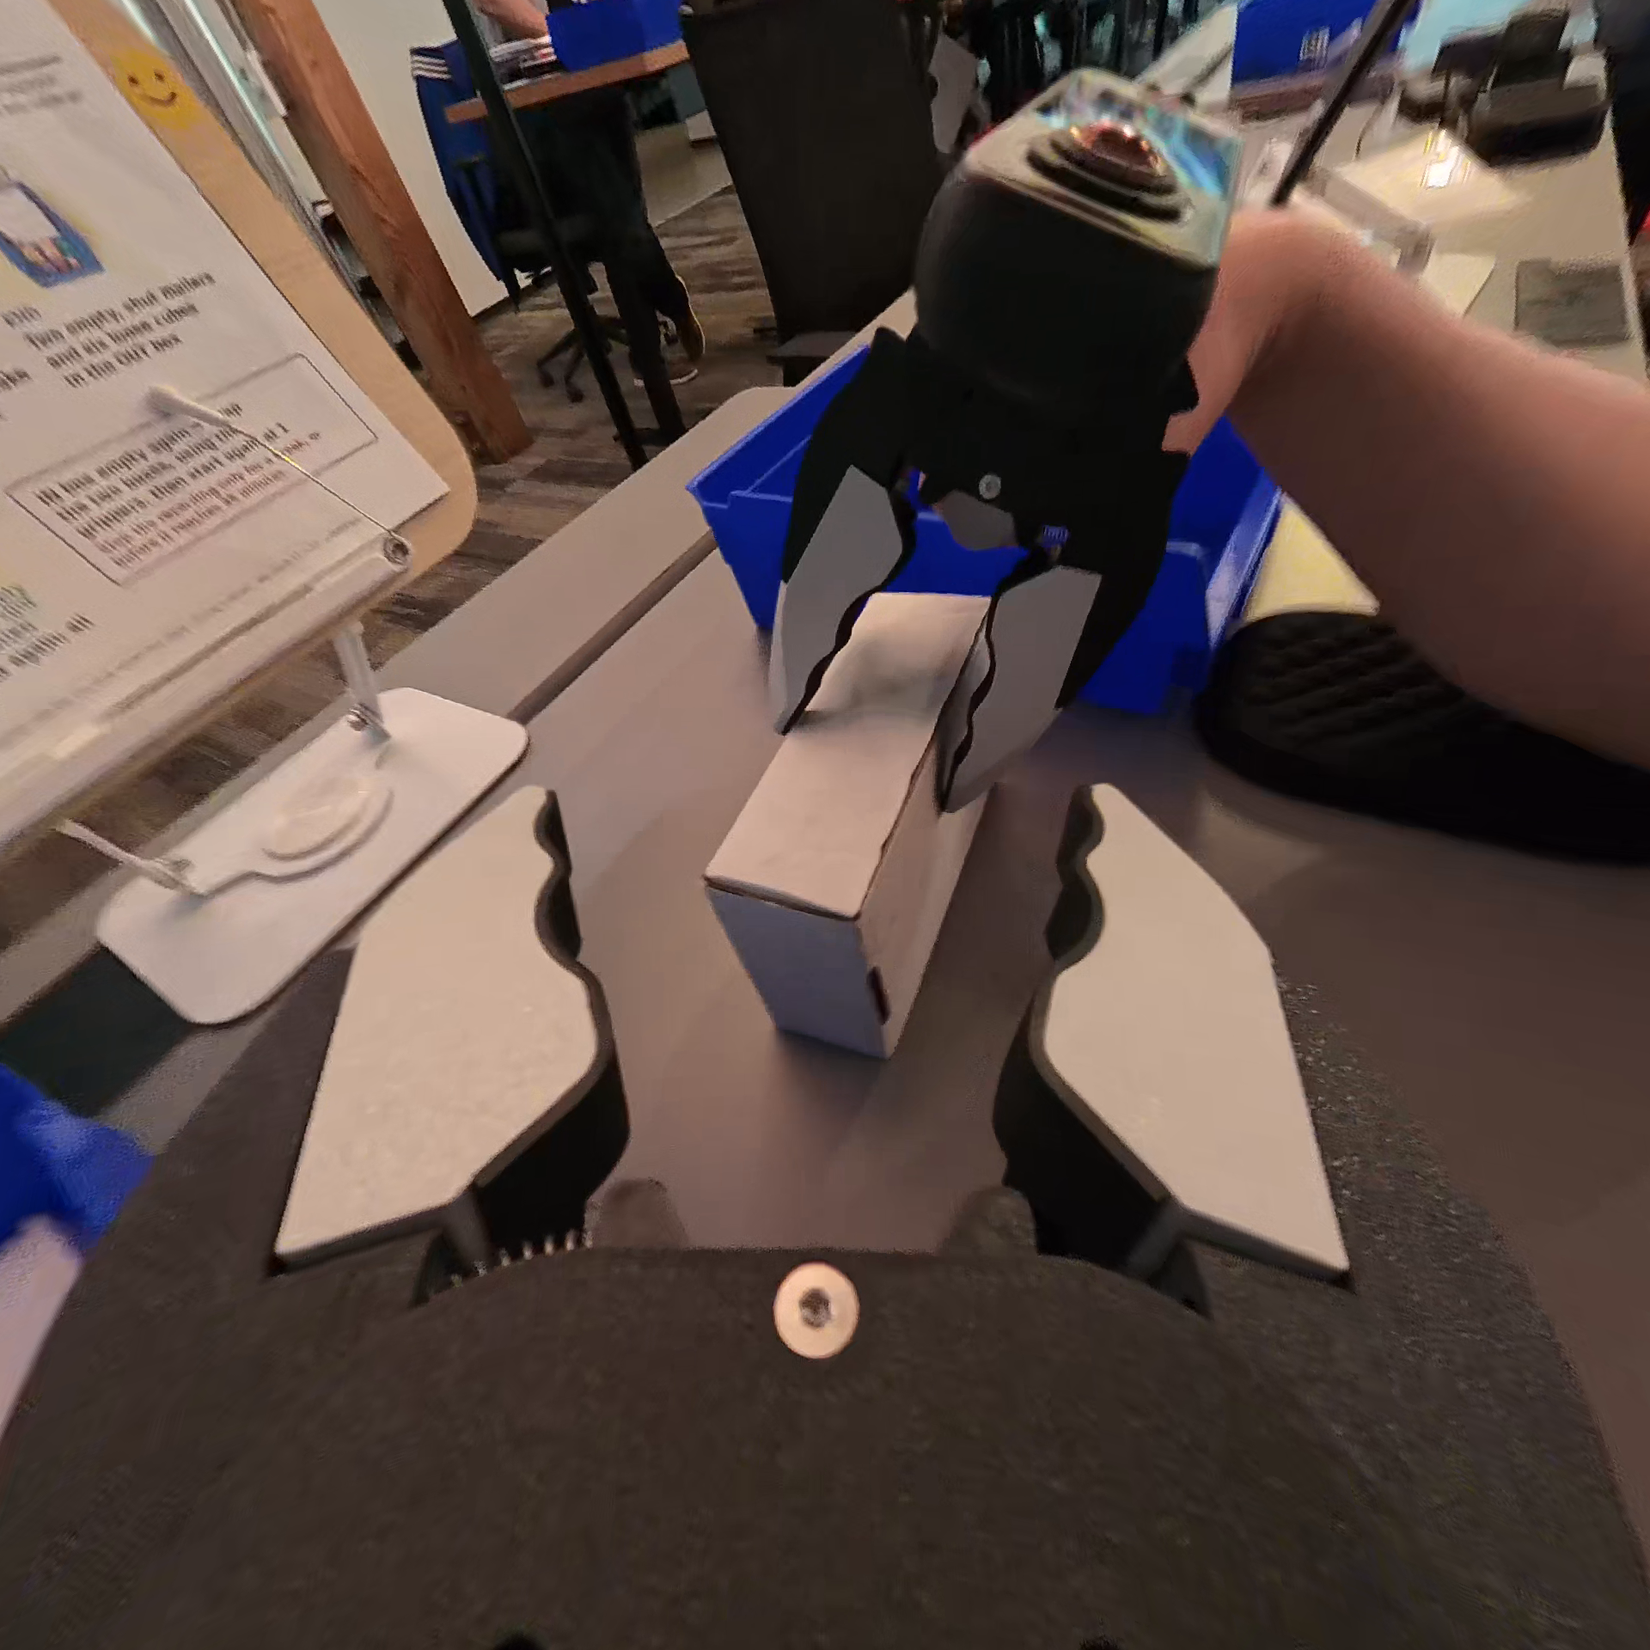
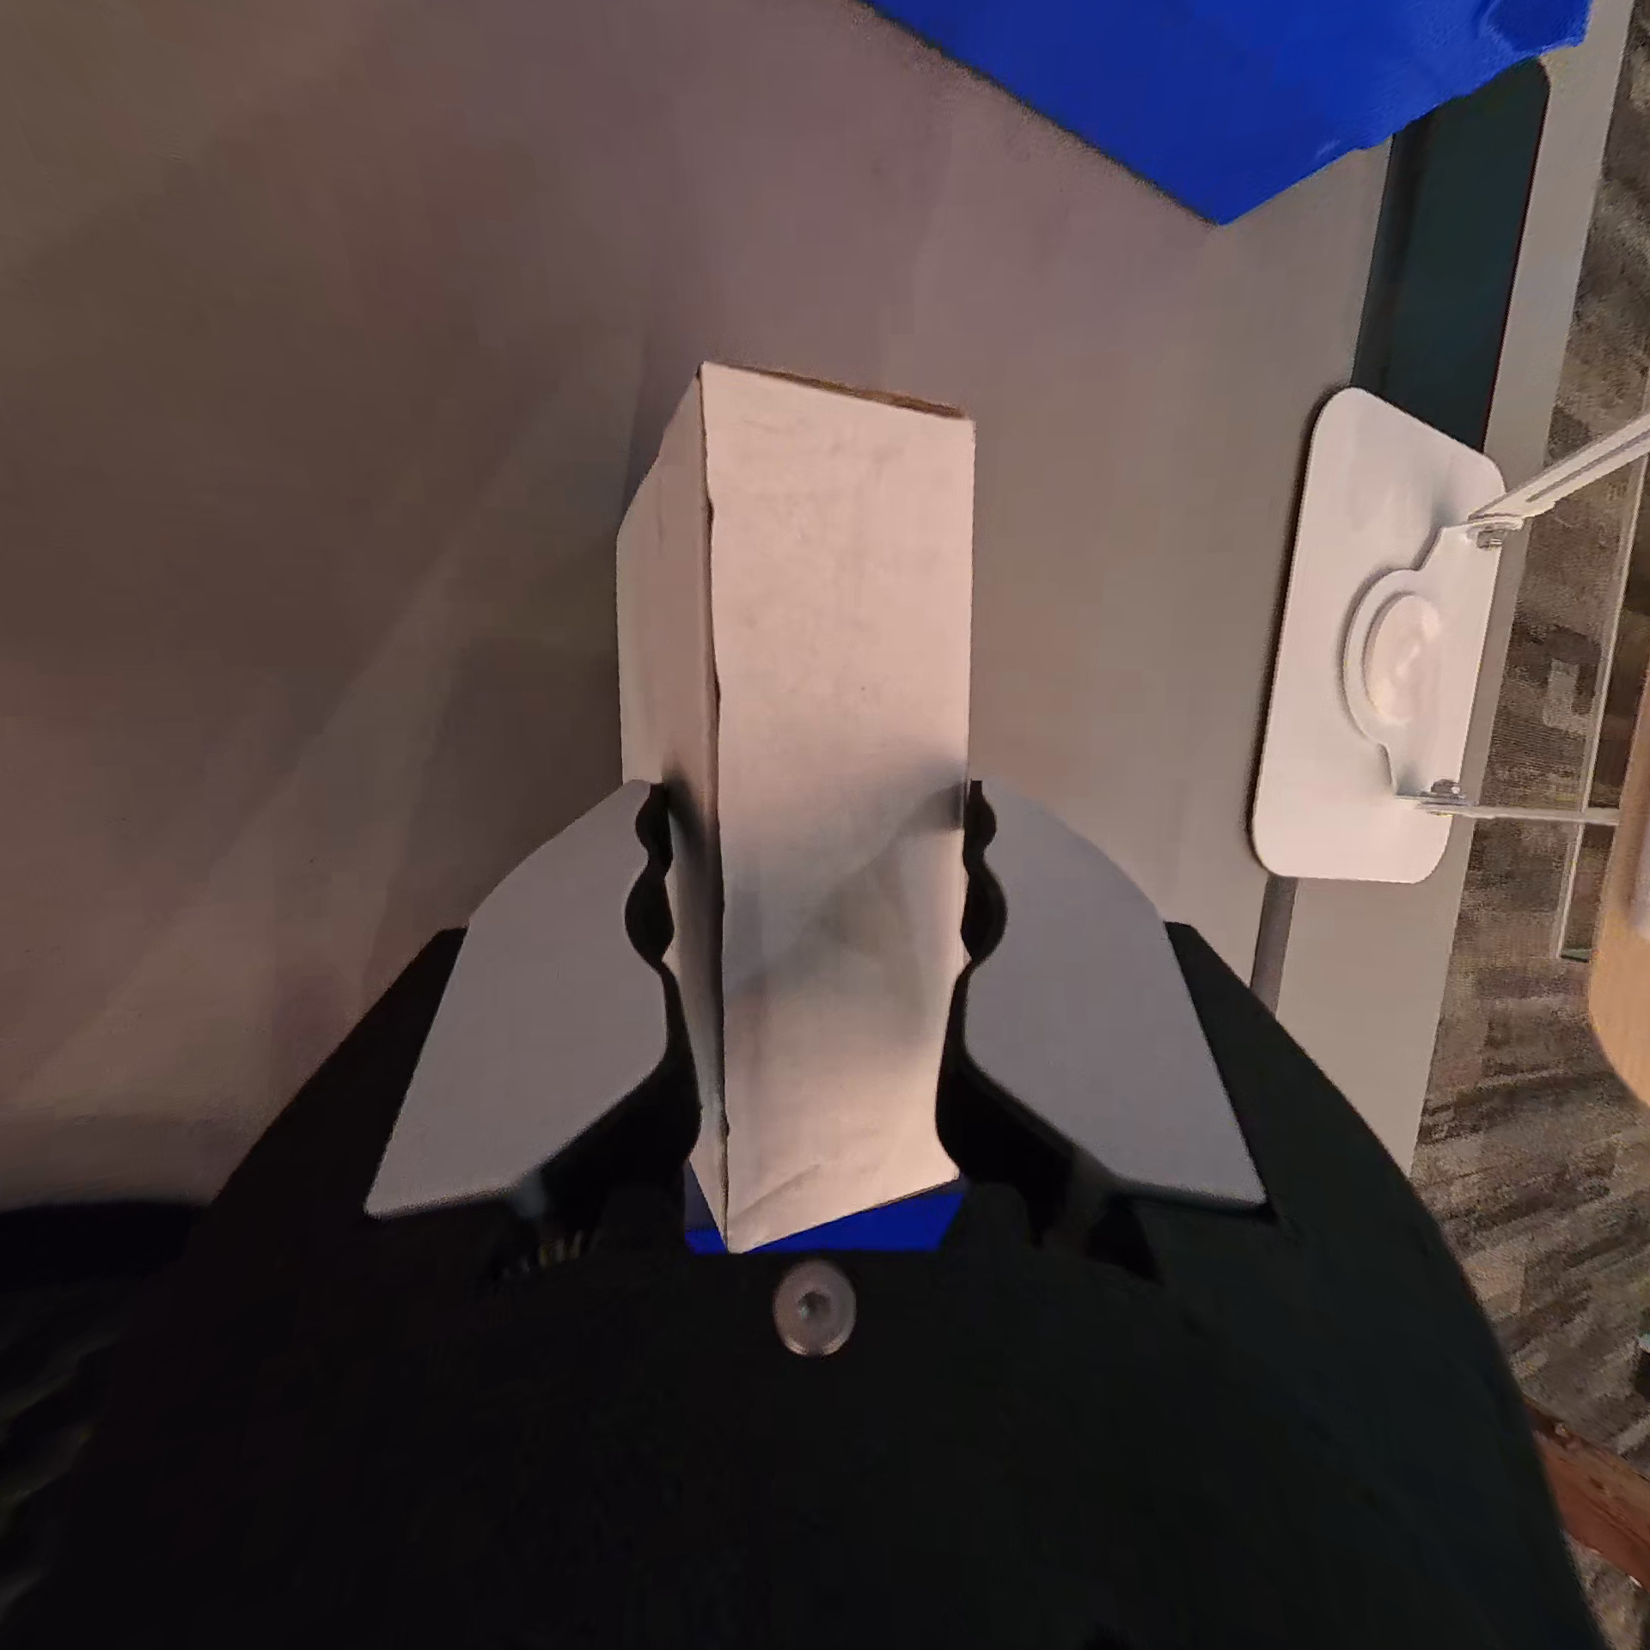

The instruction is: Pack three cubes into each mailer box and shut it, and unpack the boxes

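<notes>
Your right tool (image 2: 817, 804) is clamped on the white mailer box (image 2: 830, 679), one finger on each long side near the end closest to that camera. In the left wrist view the same tool (image 1: 879, 759) comes down from above onto the far end of the box (image 1: 830, 857), and your hand (image 1: 1268, 357) shows behind its black body.

The box is closed and lies lengthwise on the grey bench (image 1: 1339, 937). Whether the gripped end is lifted off the surface cannot be told from these views.

Your left tool (image 1: 817, 884) is spread wide and holds nothing. Its two fingers (image 1: 464, 1027) flank the near end of the box without touching it; the box's near face sits just ahead of the gap between them.

Beyond the box, at the far side of the bench, sits a blue bin (image 1: 1161, 625), just behind the right tool; what lies inside it is hidden. To the left, near the bench edge, a white stand base (image 1: 295, 848) carries a tilted instruction board (image 1: 205, 375). In the right wrist view that base (image 2: 1366, 670) lies to the right of the box, well apart from it, and a blue corner (image 2: 1250, 89) of a bin fills the top.
</notes>
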Tool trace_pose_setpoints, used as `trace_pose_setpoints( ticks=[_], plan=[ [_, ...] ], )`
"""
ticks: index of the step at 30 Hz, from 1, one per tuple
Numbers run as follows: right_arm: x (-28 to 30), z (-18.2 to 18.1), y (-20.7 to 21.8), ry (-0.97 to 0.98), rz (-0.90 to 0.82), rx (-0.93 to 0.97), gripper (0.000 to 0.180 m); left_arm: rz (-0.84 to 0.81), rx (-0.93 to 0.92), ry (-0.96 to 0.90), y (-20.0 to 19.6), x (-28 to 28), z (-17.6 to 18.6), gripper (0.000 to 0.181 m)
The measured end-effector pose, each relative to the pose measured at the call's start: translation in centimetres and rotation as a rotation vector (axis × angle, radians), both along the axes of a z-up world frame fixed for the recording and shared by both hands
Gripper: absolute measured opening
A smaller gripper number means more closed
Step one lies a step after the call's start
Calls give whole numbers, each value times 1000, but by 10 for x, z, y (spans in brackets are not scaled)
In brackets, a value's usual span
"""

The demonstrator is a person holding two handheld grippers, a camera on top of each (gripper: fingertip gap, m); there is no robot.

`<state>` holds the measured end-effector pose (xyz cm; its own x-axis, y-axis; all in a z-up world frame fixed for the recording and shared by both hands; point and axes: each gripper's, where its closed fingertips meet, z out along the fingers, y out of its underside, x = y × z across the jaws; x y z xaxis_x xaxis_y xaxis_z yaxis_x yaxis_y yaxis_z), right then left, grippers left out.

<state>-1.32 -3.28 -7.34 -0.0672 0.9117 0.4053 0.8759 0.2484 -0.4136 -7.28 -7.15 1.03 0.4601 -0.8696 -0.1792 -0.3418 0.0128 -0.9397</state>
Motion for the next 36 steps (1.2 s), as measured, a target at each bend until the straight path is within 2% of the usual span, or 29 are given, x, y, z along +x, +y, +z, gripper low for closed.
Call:
trace_pose_setpoints(
  ticks=[3, 5, 8, 12, 14, 18, 21, 25, 30, 36],
  plan=[
    [1, 0, -1, 24, 15, -4, 64, 78, -93, -87, 7, 15, -21, 112],
    [1, 0, -1, 38, 22, -6, 64, 143, -83, -41, 19, 17, -48, 122],
    [0, 0, -2, 58, 32, -7, 64, 150, -114, -8, 28, 21, -75, 123],
    [-1, 0, -2, 74, 50, -2, 64, 42, -195, -153, 26, 37, -83, 116],
    [-3, 1, -2, 95, 72, 0, 64, 14, -197, -139, 29, 40, -90, 113],
    [-11, 1, -5, 134, 127, 11, 64, -1, -85, -107, 37, 41, -88, 111],
    [-15, 1, -6, 128, 143, 23, 65, -28, -95, -65, 36, 46, -98, 114],
    [-18, 0, -8, 119, 167, 49, 65, -15, -98, -88, 38, 41, -95, 96],
    [-22, 1, -12, 129, 216, 77, 65, -32, -101, -79, 36, 41, -97, 105],
    [-22, 3, -14, 113, 202, 81, 64, -26, -129, -78, 36, 40, -99, 98]
  ],
)
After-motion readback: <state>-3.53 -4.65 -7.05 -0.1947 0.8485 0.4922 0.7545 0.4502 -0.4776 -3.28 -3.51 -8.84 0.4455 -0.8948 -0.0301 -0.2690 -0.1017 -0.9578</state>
